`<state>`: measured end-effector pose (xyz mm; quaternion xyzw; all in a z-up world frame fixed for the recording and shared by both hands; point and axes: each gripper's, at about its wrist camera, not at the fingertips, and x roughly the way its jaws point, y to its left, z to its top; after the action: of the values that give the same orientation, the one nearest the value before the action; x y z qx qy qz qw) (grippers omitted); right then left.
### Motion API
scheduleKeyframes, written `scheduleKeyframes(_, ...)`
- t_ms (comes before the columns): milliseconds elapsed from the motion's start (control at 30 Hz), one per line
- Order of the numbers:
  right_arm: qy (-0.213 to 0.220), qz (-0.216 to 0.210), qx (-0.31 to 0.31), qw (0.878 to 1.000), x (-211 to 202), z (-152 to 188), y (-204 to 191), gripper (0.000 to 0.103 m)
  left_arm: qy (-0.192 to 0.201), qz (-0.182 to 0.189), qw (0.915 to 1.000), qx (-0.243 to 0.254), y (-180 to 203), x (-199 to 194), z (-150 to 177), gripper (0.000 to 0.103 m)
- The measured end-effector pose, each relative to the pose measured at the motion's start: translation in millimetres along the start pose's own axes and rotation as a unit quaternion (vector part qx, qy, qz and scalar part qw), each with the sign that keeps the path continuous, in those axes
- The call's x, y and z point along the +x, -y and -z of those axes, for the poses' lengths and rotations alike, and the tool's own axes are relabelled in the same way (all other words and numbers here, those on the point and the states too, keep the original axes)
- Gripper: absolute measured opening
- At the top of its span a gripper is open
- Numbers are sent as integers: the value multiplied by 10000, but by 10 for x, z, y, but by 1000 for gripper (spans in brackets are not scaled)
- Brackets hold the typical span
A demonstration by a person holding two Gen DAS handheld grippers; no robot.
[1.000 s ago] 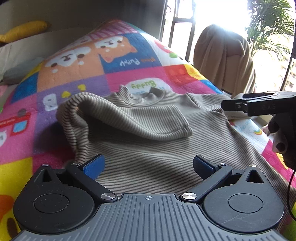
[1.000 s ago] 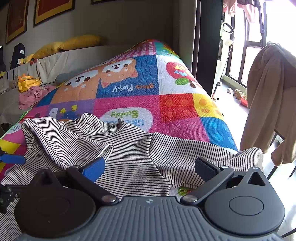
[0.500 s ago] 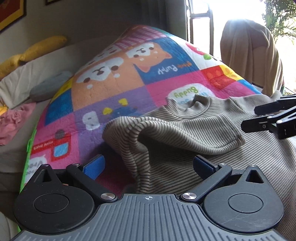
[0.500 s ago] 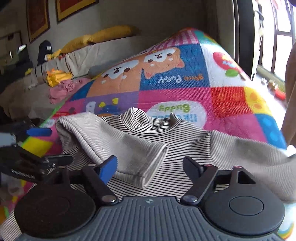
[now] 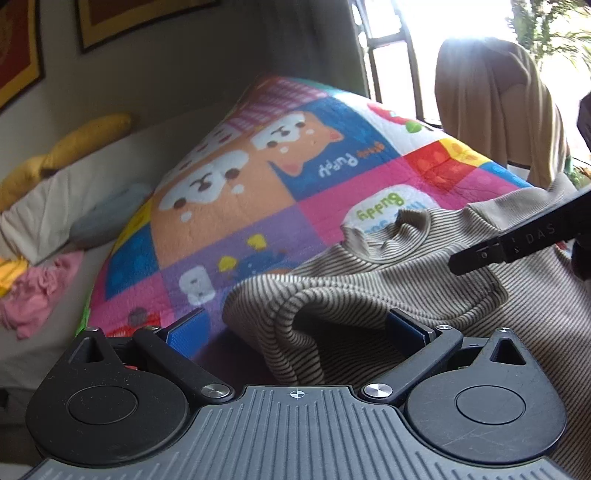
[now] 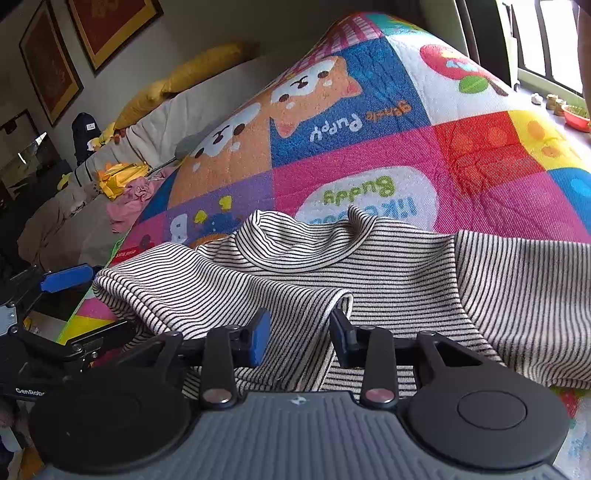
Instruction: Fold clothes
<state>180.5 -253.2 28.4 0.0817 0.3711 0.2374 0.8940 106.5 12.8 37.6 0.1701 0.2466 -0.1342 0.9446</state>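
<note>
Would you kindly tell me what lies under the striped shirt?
The striped shirt lies on the colourful cartoon quilt, which shows all around its collar and folded sleeve. The quilt squares directly beneath the shirt are covered and cannot be seen.

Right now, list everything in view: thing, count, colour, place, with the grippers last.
Striped long-sleeve top: one, cream with dark stripes, spread on the quilt, one sleeve folded across its front.
Cartoon quilt: one, multicolour patchwork with puppies, covering the bed.
Yellow pillow: one, by the wall.
Pink cloth: one, crumpled, left of the quilt.
Framed pictures: two, red with gold frames, on the wall.
Beige draped cloth: one, by the window.
Left gripper: black with blue pads, open around the sleeve's fold.
Right gripper: black with blue pads, jaws closing, sleeve cuff between them.
</note>
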Motion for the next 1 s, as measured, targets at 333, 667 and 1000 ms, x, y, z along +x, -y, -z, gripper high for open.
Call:
scheduleKeyframes(333,83,186,-528,9984,-389,121,5,34,366,307,9741,2212,625,-80,34,72)
scheduleKeyframes(667,35,695,-3313,9409,-296,562,-693,34,-49,-60,9593,2822,529,275,54,75)
scheduleKeyframes(1000,291,1401,-4718,8700,173,718,-1045,34,-25,-13,9910,1342,225,322,-250,14)
